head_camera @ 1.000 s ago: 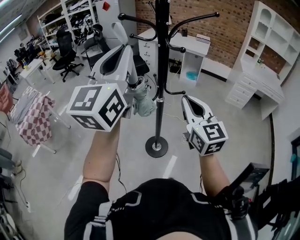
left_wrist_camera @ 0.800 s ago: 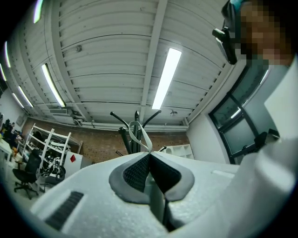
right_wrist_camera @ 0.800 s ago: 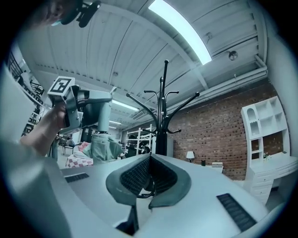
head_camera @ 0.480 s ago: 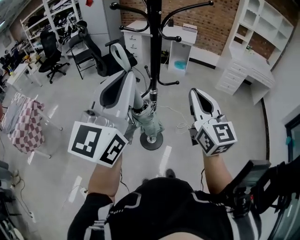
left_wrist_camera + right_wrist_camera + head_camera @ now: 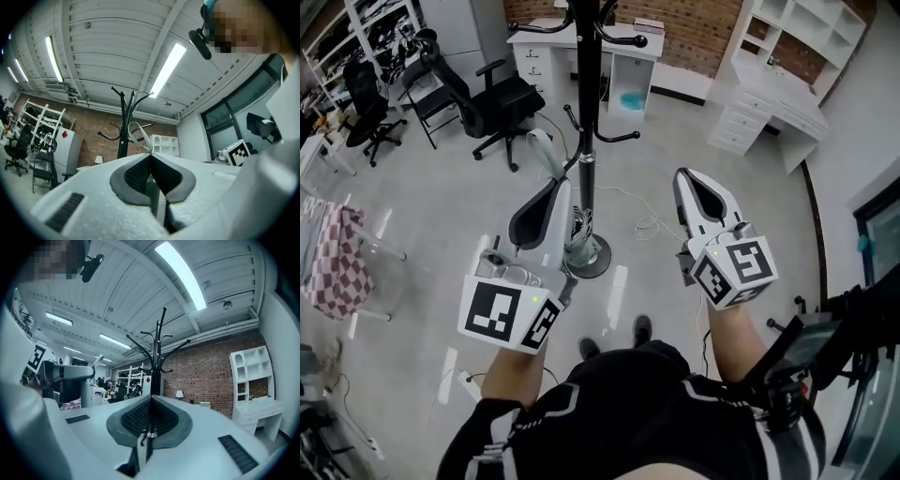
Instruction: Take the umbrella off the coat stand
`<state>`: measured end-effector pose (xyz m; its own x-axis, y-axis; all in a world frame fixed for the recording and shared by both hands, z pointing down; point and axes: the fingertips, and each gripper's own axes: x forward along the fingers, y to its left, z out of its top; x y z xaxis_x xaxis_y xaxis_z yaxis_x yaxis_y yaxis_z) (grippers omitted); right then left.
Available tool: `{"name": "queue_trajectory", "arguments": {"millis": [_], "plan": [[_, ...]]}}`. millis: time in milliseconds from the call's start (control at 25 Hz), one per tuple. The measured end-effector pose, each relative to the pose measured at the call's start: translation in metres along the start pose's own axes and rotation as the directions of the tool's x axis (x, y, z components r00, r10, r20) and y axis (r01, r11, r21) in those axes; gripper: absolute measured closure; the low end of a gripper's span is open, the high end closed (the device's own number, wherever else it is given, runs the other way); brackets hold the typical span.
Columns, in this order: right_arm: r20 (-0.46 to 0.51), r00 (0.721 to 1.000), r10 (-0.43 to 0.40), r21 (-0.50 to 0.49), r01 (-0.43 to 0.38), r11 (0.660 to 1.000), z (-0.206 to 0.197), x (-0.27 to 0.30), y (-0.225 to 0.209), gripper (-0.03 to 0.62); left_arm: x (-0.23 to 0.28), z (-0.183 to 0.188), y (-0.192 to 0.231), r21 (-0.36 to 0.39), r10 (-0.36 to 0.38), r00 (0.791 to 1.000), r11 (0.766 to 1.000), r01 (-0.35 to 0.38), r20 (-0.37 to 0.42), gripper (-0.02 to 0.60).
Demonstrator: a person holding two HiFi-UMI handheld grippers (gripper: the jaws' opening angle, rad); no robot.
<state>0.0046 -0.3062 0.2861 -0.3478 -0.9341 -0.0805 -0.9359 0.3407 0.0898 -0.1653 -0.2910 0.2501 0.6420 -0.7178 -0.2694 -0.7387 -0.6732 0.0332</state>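
Head view: my left gripper (image 5: 562, 185) pinches the strap (image 5: 542, 150) of the umbrella (image 5: 579, 236), which looks unhooked from the coat stand (image 5: 584, 94). Right gripper (image 5: 682, 178): pressed together, empty. Next: draw the umbrella nearward, clear of the stand.

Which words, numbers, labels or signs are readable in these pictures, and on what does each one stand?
No readable words or numbers in any view.
Left marker cube: black and white square patterns, no letters.
Right marker cube: the same kind of pattern, no letters.
Red diamond sign on the white cabinet: too small to read.
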Motion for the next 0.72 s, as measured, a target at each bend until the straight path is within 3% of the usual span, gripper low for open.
{"name": "queue_trajectory", "arguments": {"millis": [160, 440, 720], "plan": [[-0.001, 1.0, 0.031, 0.0, -0.031, 1.0, 0.001, -0.004, 0.001, 0.594, -0.002, -0.014, -0.008, -0.011, 0.005, 1.0, 1.0, -0.006, -0.03, 0.568], [0.024, 0.995, 0.092, 0.045, -0.093, 0.995, 0.002, -0.012, -0.009, 0.594, 0.003, -0.04, -0.034, 0.047, -0.024, 0.997, 0.999, 0.027, -0.074, 0.569], [0.03, 0.993, 0.116, 0.085, -0.118, 0.989, -0.004, -0.02, -0.042, 0.594, 0.016, -0.072, -0.065, -0.031, -0.026, 0.995, 0.999, 0.023, -0.1, 0.569]]}}
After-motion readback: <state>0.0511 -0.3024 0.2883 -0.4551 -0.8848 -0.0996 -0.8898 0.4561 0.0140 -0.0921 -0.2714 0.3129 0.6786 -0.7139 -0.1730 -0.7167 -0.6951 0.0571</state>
